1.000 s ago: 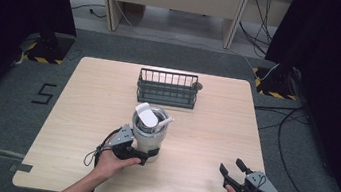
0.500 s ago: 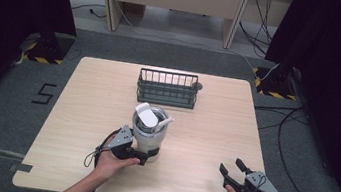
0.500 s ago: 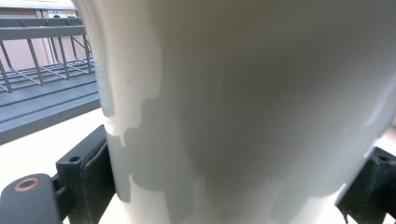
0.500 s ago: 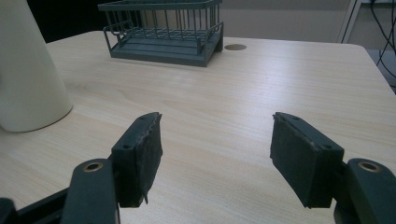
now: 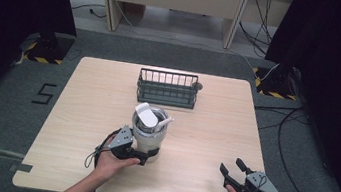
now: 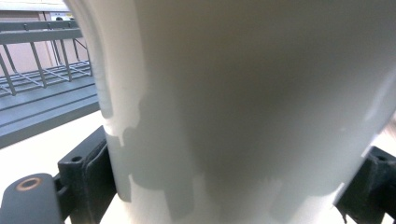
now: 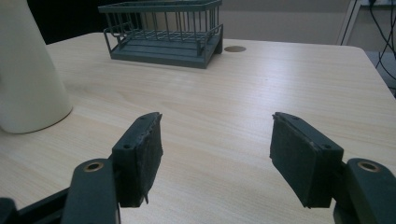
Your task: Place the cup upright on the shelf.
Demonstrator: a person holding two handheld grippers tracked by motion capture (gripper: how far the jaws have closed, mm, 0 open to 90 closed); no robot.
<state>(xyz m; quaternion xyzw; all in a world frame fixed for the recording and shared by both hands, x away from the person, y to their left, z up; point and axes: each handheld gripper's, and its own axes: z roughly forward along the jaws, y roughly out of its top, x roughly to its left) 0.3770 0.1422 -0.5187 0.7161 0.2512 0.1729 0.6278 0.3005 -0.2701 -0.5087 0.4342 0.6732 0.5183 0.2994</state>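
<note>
A tall white cup (image 5: 148, 129) with a white lid piece resting in its metal mouth stands on the wooden table (image 5: 214, 127), left of centre near the front. My left gripper (image 5: 148, 154) is shut on the cup's base, one jaw on each side. In the left gripper view the cup wall (image 6: 243, 102) sits close up, with black pads (image 6: 95, 177) pressed against both its sides. Near the front right edge my right gripper (image 5: 231, 165) stands open, well apart from the cup. Nothing lies between its jaws in the right gripper view (image 7: 217, 140), where the cup (image 7: 25, 70) stands far left.
A dark grey wire rack (image 5: 167, 88) stands at the back middle of the table, also seen as the rack (image 7: 163, 28) and the rack (image 6: 42, 93). A round cable hole (image 5: 199, 85) lies beside its right end. Dark floor and cables surround the table.
</note>
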